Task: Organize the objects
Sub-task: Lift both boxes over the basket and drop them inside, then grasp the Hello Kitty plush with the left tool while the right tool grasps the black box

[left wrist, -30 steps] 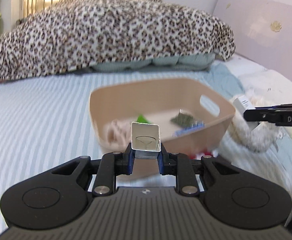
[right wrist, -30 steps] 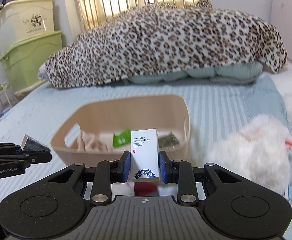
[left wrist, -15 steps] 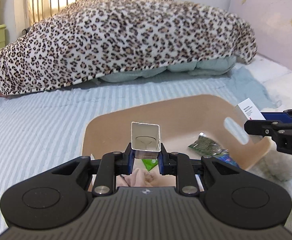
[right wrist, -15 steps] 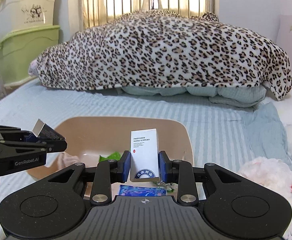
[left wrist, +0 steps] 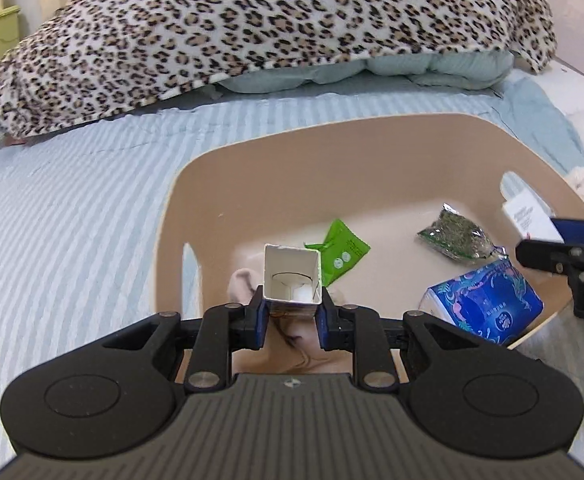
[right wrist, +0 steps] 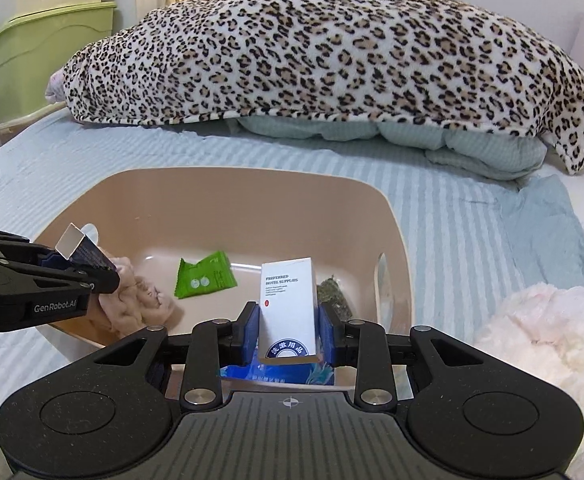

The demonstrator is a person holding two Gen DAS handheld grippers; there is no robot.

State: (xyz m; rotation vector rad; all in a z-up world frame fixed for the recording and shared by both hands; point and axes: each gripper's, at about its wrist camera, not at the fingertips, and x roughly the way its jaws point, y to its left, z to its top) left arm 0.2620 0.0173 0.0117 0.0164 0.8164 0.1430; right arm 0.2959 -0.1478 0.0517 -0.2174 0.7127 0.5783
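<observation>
A beige plastic basket (left wrist: pixel 227 168) (right wrist: pixel 251 188) sits on the striped bed. My left gripper (left wrist: pixel 290 312) is shut on a small open-ended box (left wrist: pixel 292 276), held above the basket's left part; it also shows in the right wrist view (right wrist: pixel 83 252). My right gripper (right wrist: pixel 287 330) is shut on a white hotel-supplies box (right wrist: pixel 287 308), held above the basket's right part; it also shows in the left wrist view (left wrist: pixel 528 216). Inside the basket lie a green sachet (left wrist: pixel 344 250), a dark herb packet (left wrist: pixel 456 236), a blue tissue pack (left wrist: pixel 480 304) and a pink cloth (right wrist: pixel 139 300).
A leopard-print blanket (right wrist: pixel 332 52) covers pillows at the far side of the bed. A fluffy pink-white plush (right wrist: pixel 540 344) lies right of the basket. Green and white storage bins (right wrist: pixel 43 40) stand at the far left.
Both grippers have moved forward over the basket and tilted down, each still holding its box. The basket's contents now show from above.
</observation>
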